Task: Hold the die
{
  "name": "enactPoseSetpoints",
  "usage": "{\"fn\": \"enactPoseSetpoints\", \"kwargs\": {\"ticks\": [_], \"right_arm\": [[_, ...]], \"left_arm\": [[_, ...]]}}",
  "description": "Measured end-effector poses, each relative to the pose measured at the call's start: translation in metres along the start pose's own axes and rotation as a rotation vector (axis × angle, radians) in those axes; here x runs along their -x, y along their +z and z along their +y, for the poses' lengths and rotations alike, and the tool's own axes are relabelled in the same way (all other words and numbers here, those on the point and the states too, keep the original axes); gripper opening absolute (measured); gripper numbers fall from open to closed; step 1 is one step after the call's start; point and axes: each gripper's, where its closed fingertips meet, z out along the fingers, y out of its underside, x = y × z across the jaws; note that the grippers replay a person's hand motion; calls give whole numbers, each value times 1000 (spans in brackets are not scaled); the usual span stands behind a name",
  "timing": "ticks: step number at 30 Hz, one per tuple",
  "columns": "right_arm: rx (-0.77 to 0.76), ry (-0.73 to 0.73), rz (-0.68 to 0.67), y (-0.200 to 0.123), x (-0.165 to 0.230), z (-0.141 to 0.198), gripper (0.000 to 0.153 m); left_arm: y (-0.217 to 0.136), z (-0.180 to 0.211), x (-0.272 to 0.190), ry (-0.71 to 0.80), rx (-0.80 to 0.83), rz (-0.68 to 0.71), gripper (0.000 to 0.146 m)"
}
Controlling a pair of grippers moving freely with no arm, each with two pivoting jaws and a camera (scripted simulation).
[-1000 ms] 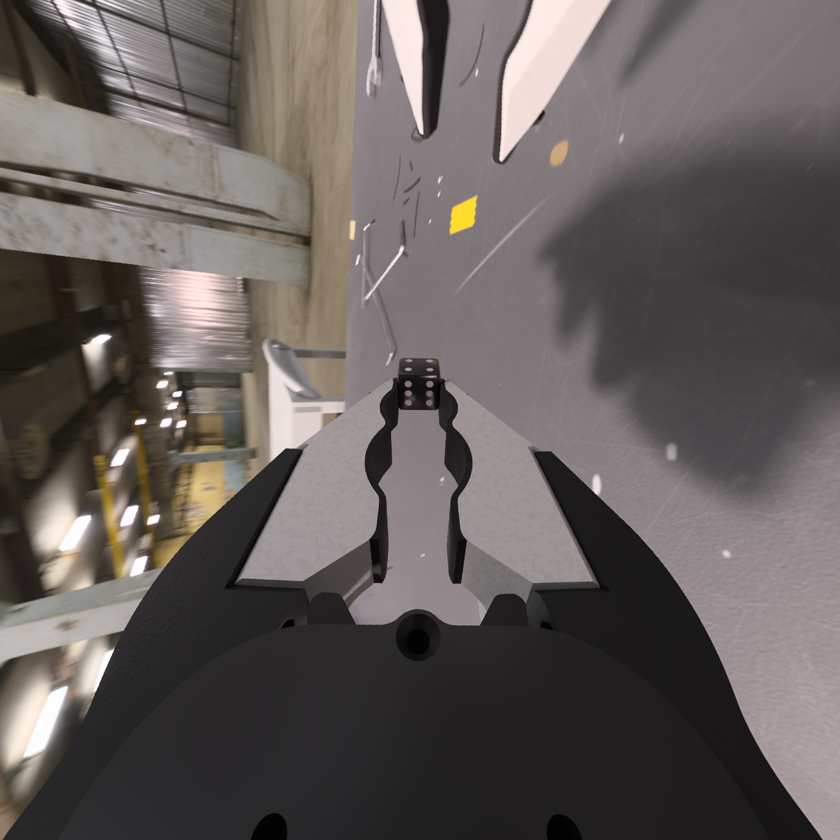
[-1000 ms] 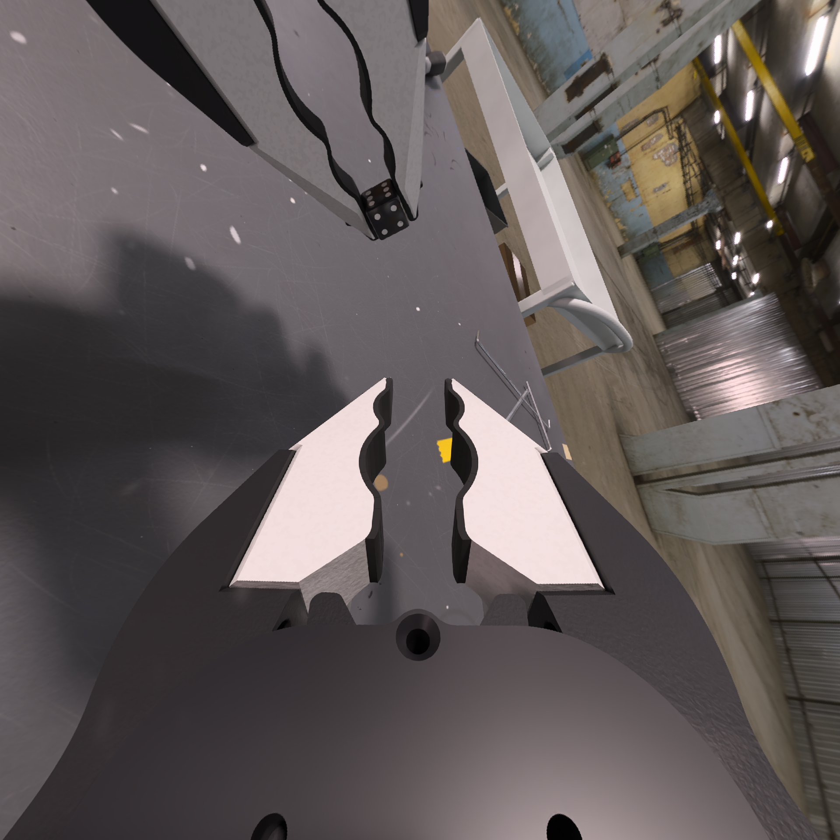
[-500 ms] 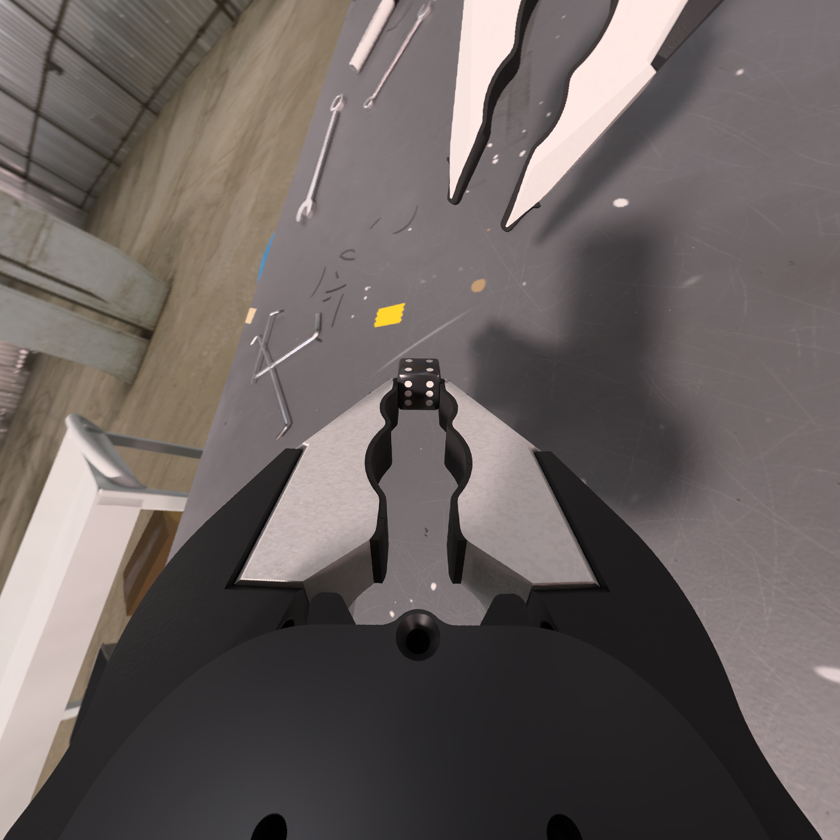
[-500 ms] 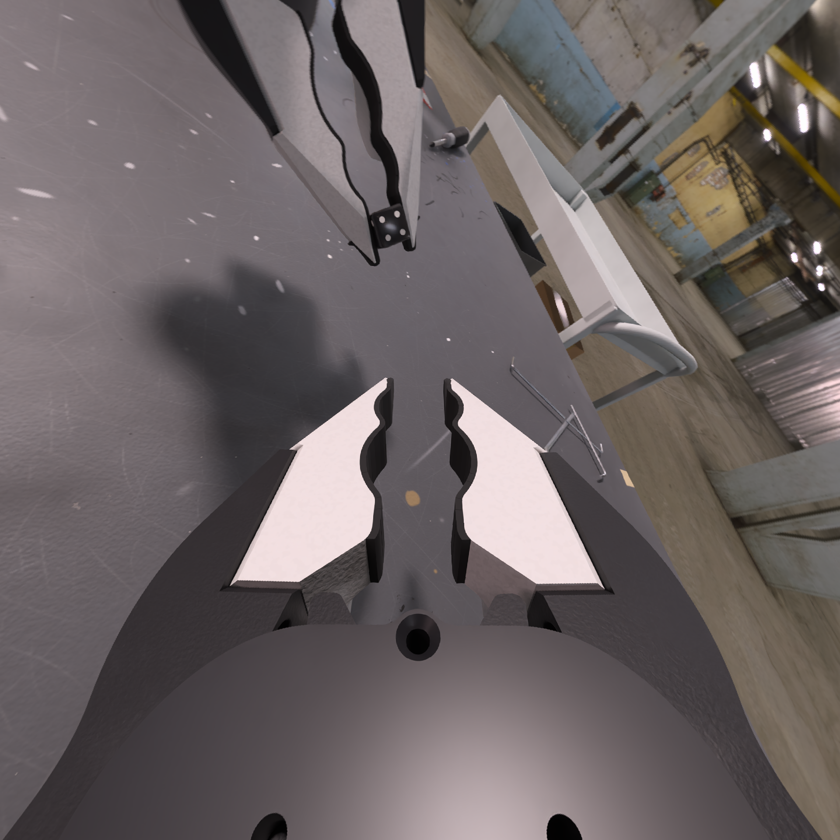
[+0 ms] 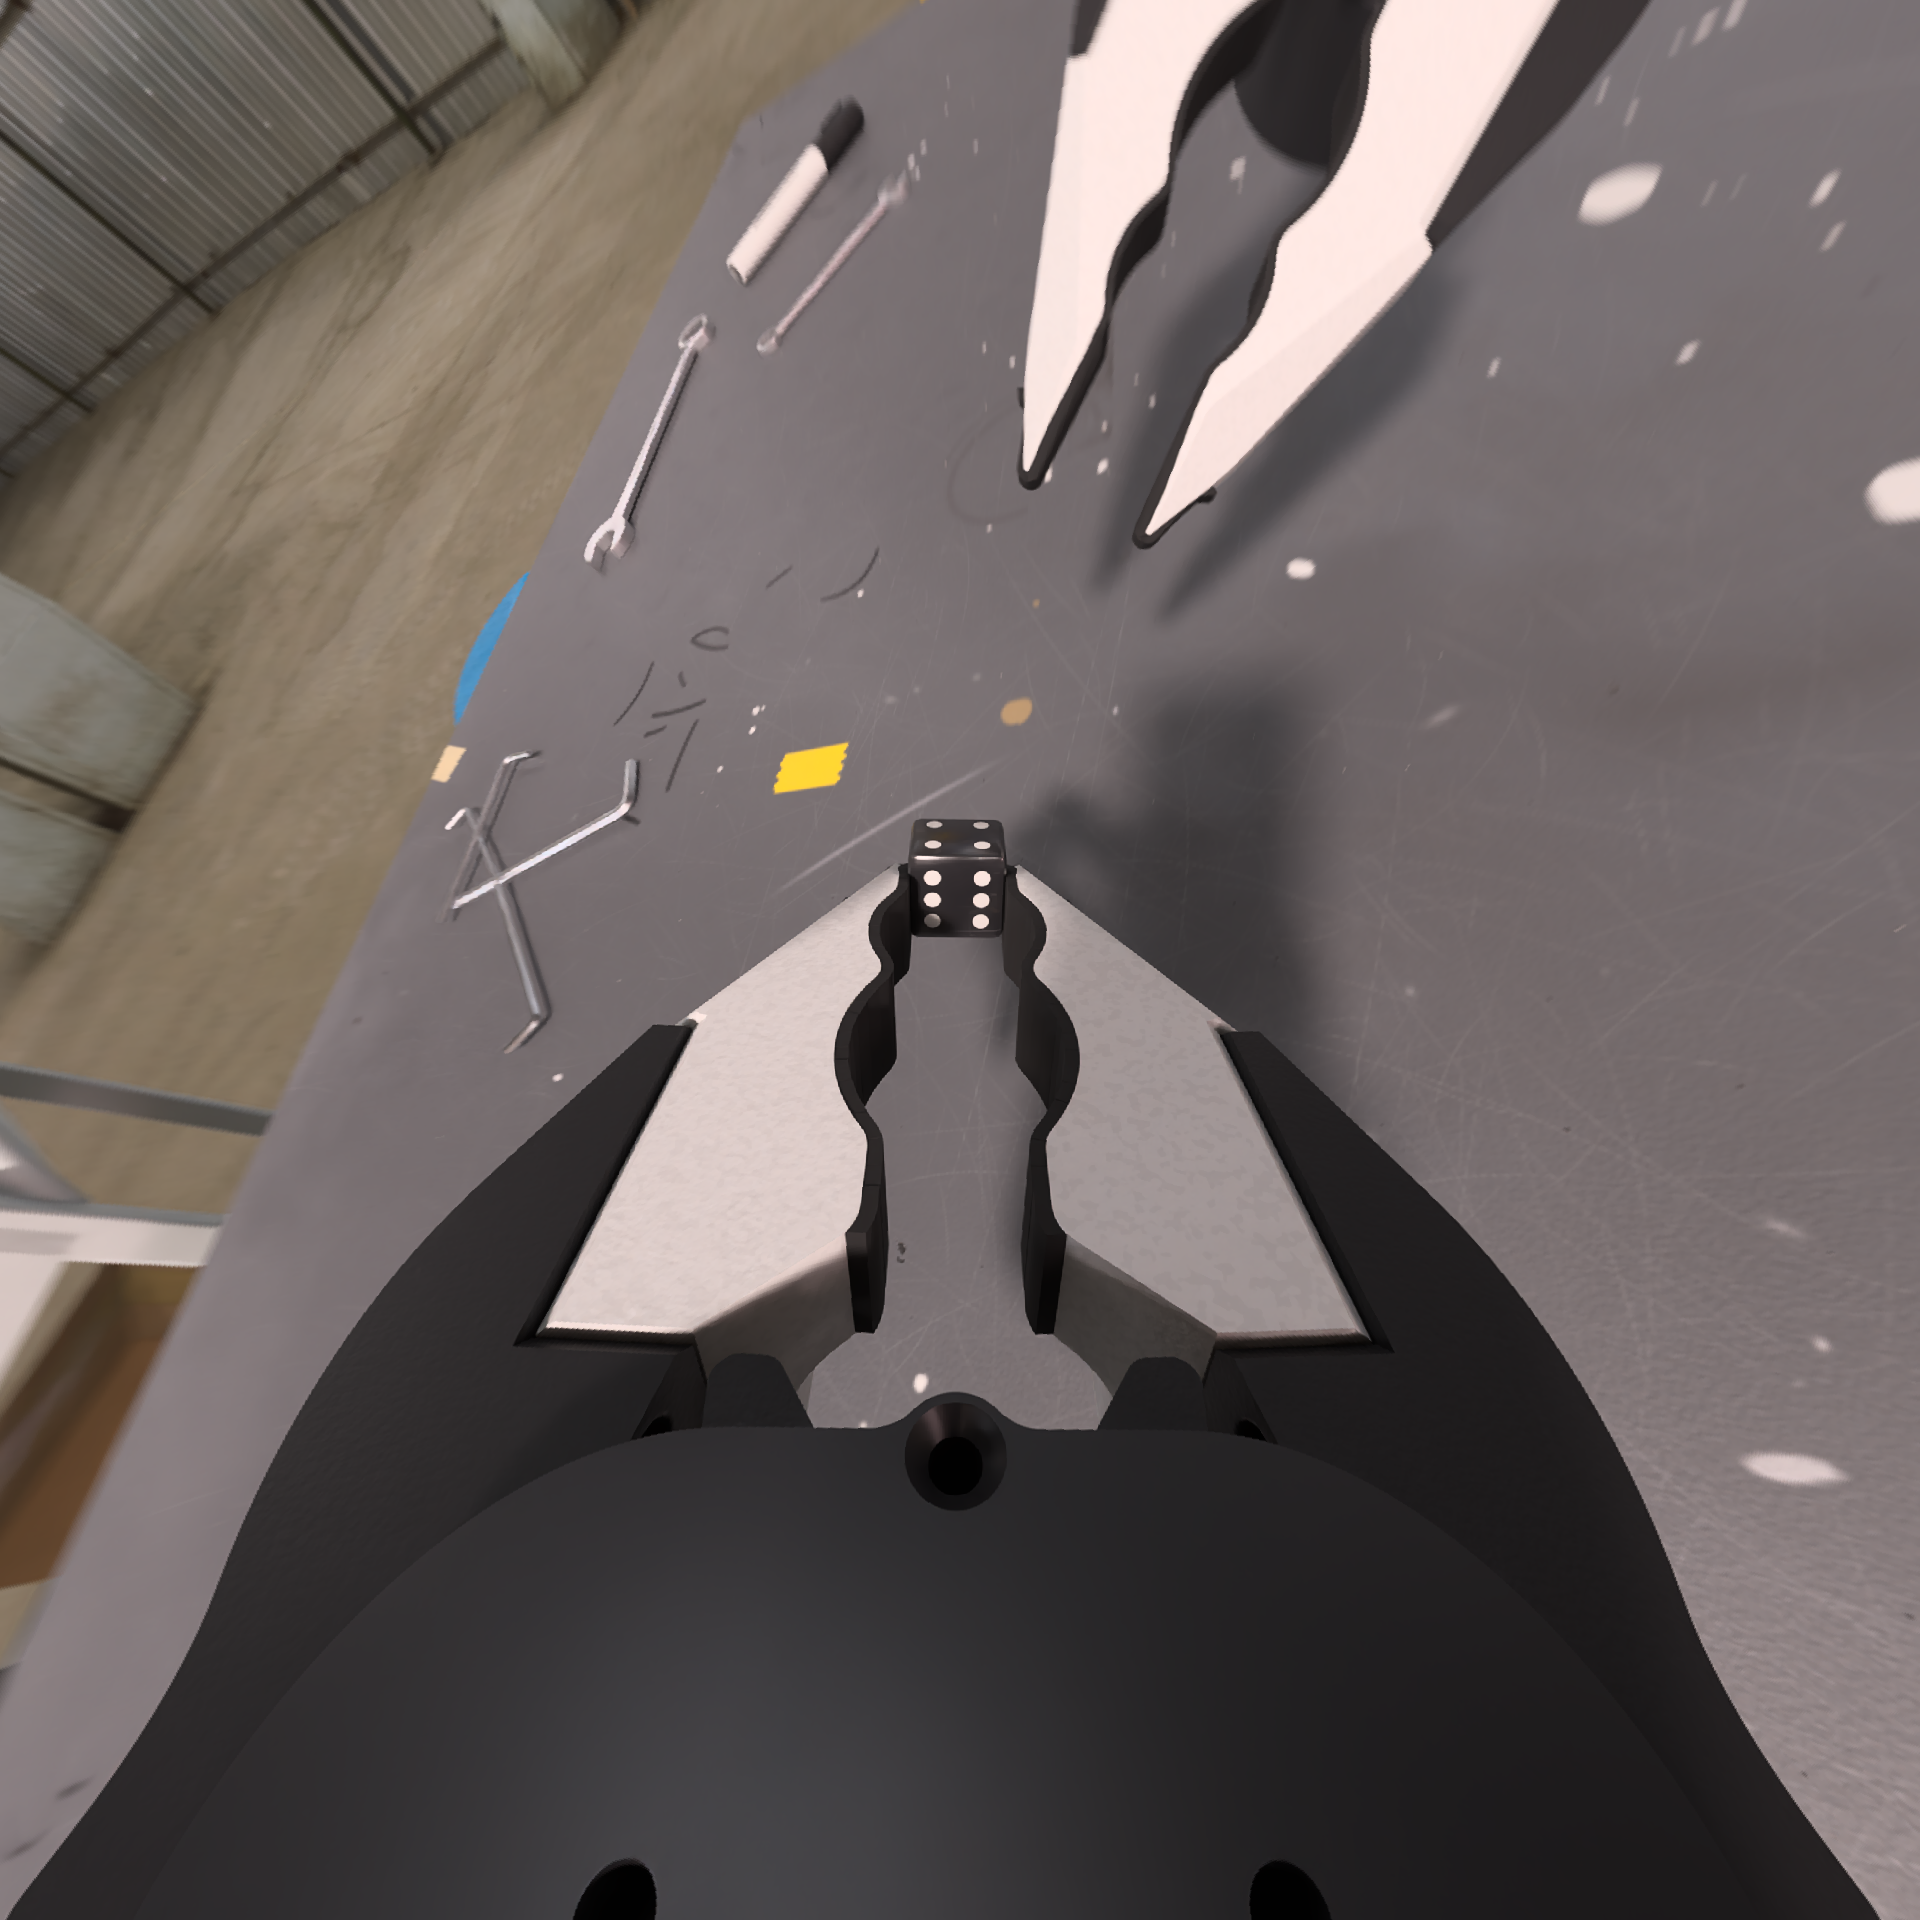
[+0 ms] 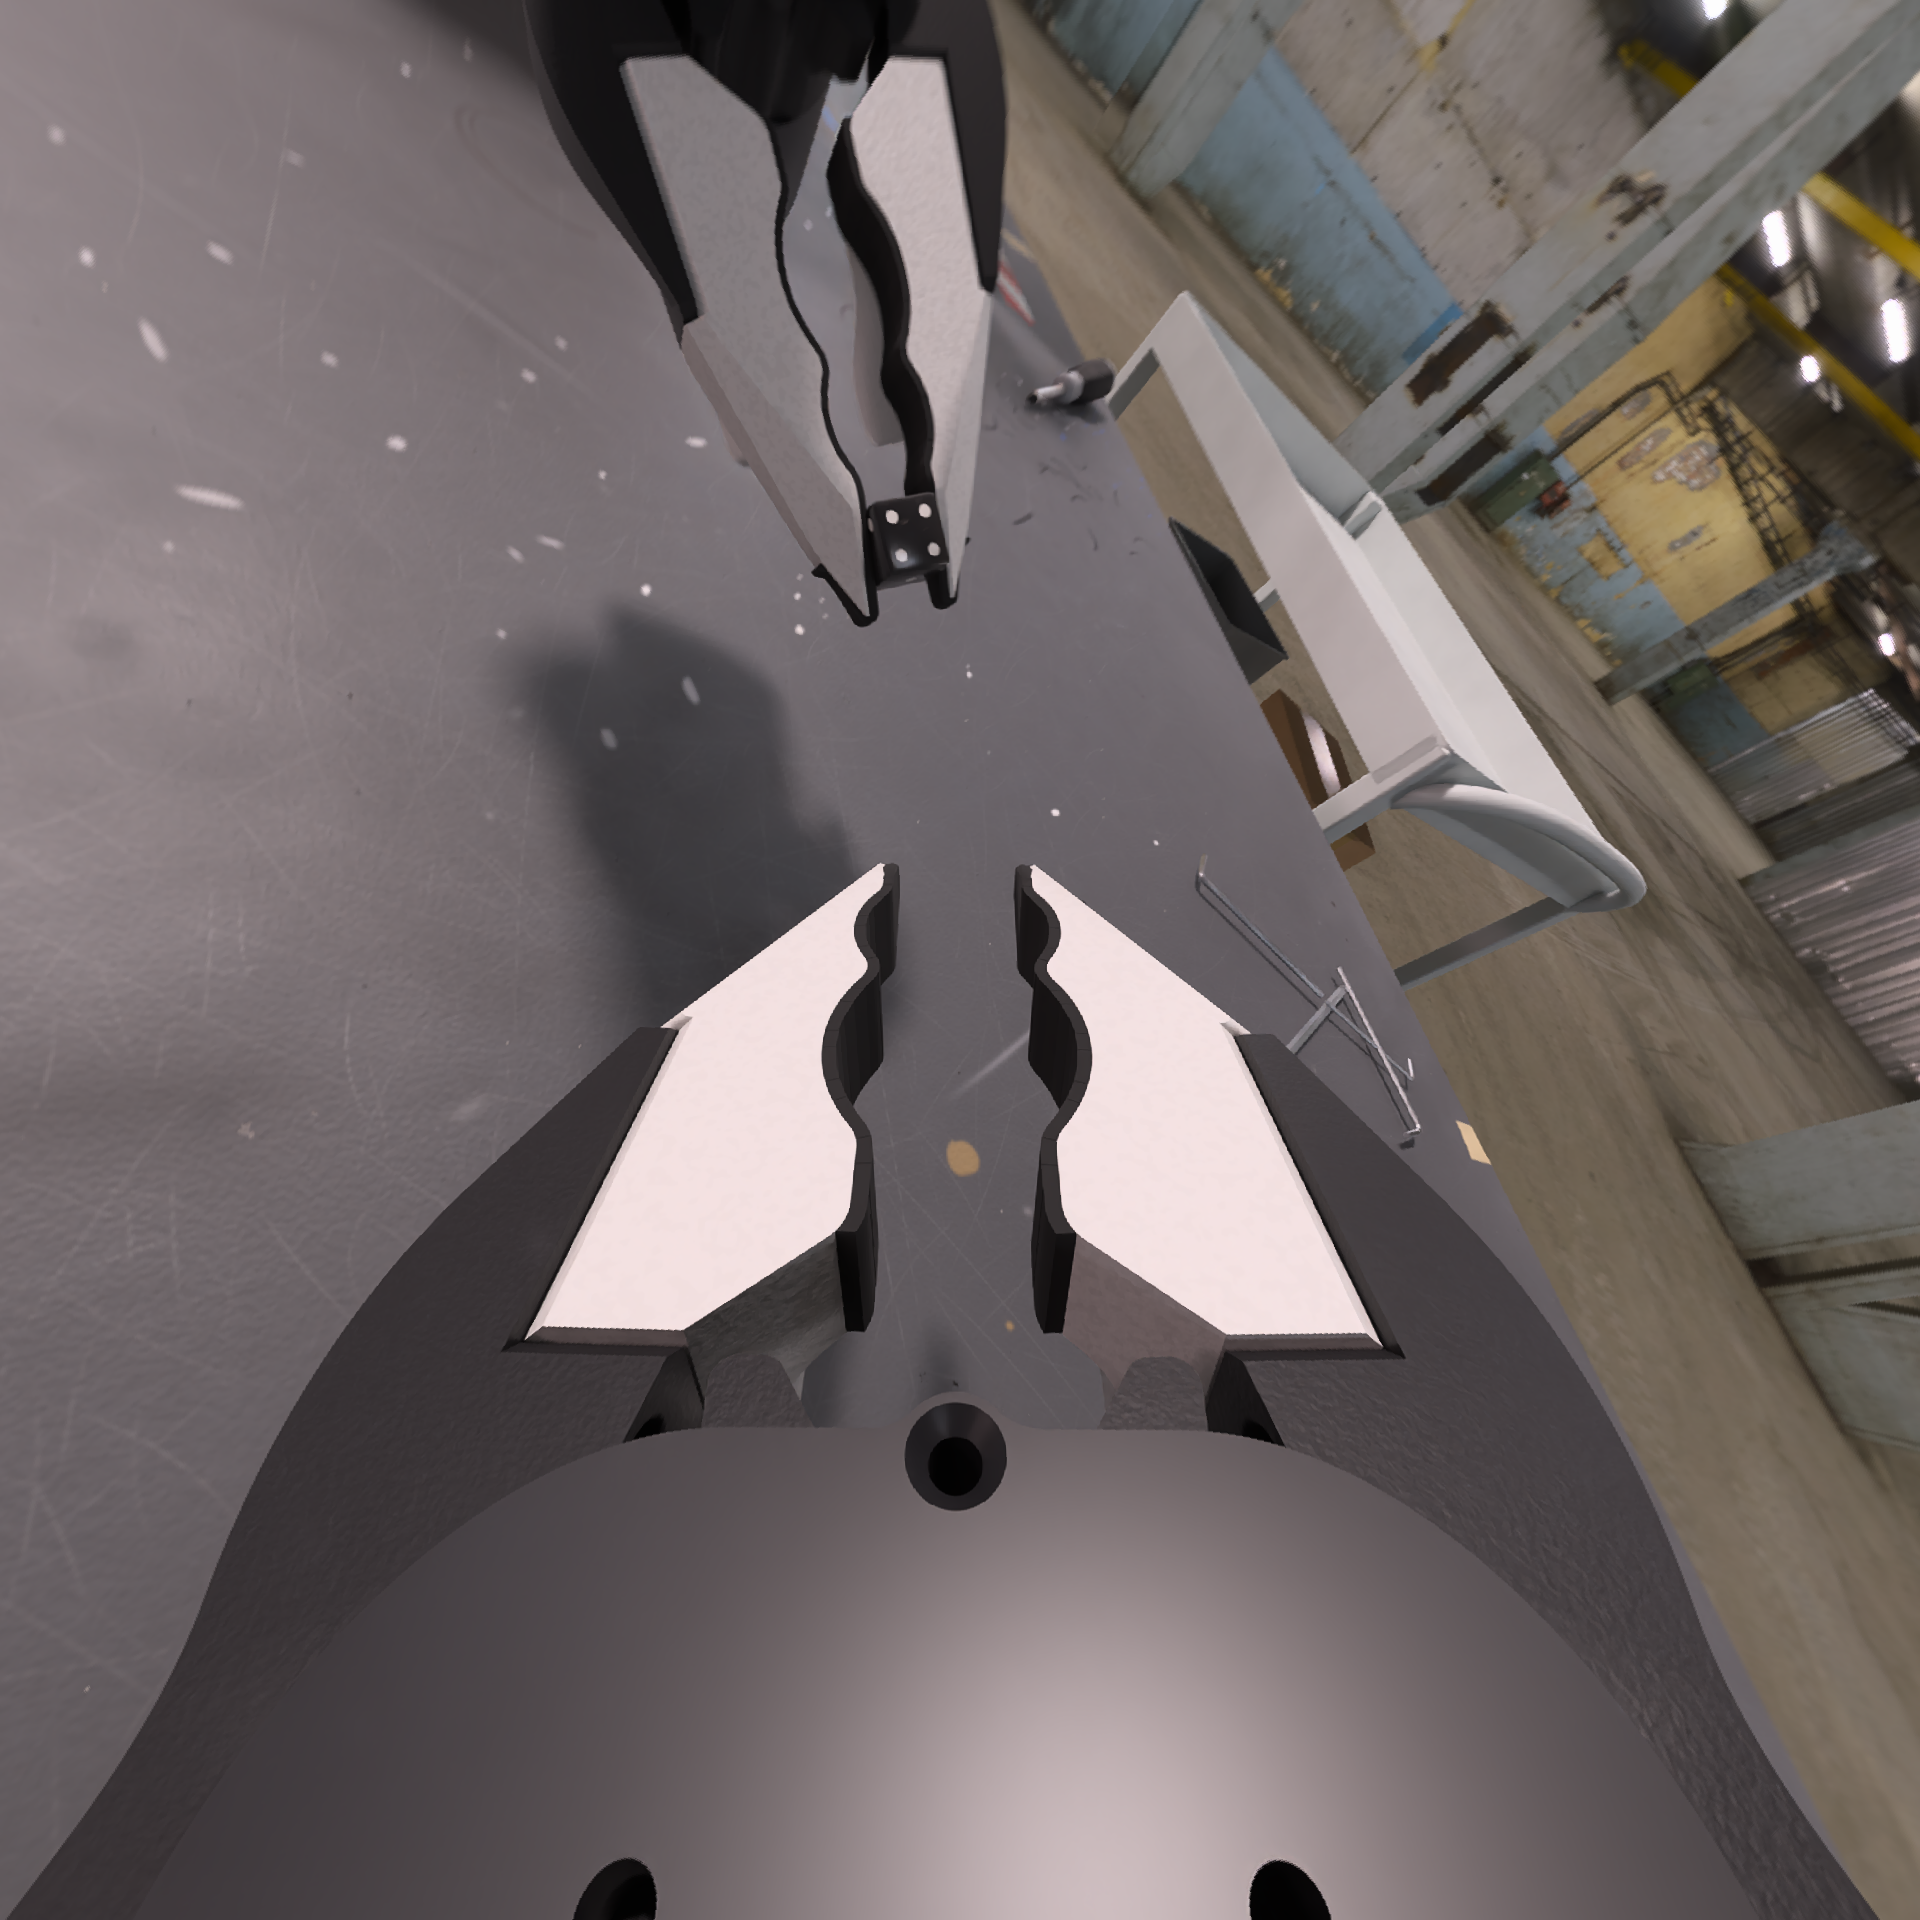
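Left tongs (image 5: 957, 896) clamp the black die (image 5: 958, 878) at their tips above the grey counter (image 5: 1558, 935), right tongs (image 6: 956, 883) apart and empty opposite, hex keys (image 5: 514, 873), wrench (image 5: 649, 442) and marker (image 5: 795, 192) lying aside.

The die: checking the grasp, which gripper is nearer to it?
Left. The left gripper is shut on the black die; the right gripper hangs open, apart from it.

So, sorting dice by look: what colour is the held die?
Black with white pips; the die shows best in the left wrist view.
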Motion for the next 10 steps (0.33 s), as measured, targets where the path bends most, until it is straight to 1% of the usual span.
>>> {"fn": "enactPoseSetpoints", "kwargs": {"ticks": [2,3,5,10], "right_arm": [[16,-21,-13,1,4,2,22],[10,-13,-17,1,5,2,22],[9,-13,-14,1,4,2,22],[15,10,-43,2,9,7,22]], "left_arm": [[4,1,-5,63,54,-22,16],[4,-1,-6,70,53,-21,16],[3,-2,-6,42,28,0,16],[7,3,-10,42,50,20,16]]}}
